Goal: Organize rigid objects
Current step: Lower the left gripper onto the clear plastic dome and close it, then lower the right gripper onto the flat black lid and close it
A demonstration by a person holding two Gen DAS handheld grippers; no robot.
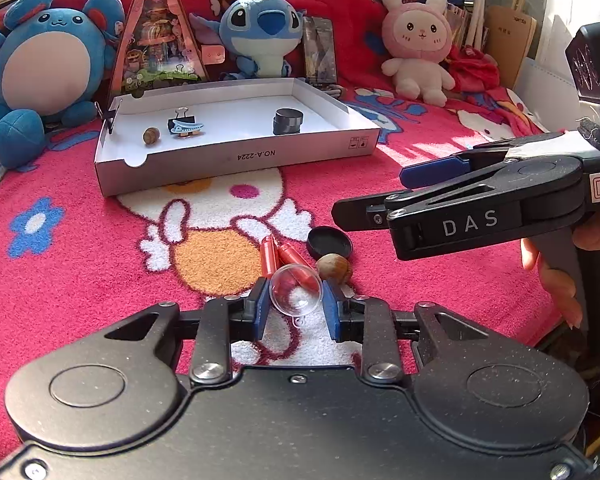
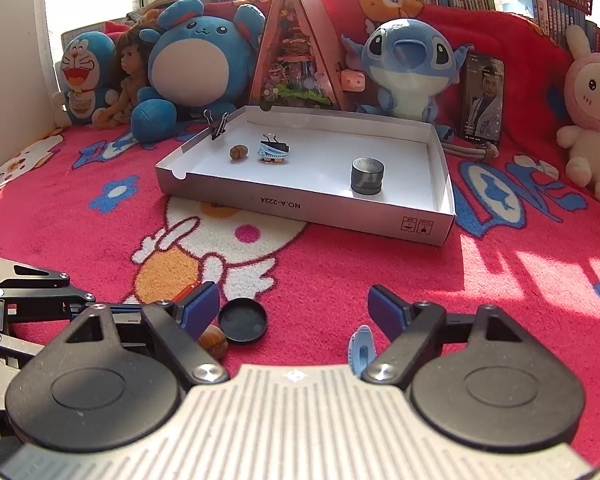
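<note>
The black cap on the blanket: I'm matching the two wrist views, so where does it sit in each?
Left wrist: the black cap lies right of centre, beyond the nut, under the right gripper.
Right wrist: the black cap is low and left of centre, right of the gripper's left finger.
Shared landmark: the white box marked NO.A-2224.

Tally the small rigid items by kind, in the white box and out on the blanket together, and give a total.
Nuts: 2, nut in the box, nut on the blanket
Binder clips: 2
Blue hair clips: 2
Black round tin: 1
Black lid: 1
Orange tubes: 2
Clear half-sphere: 1, between the left gripper fingers
Total: 11
</note>
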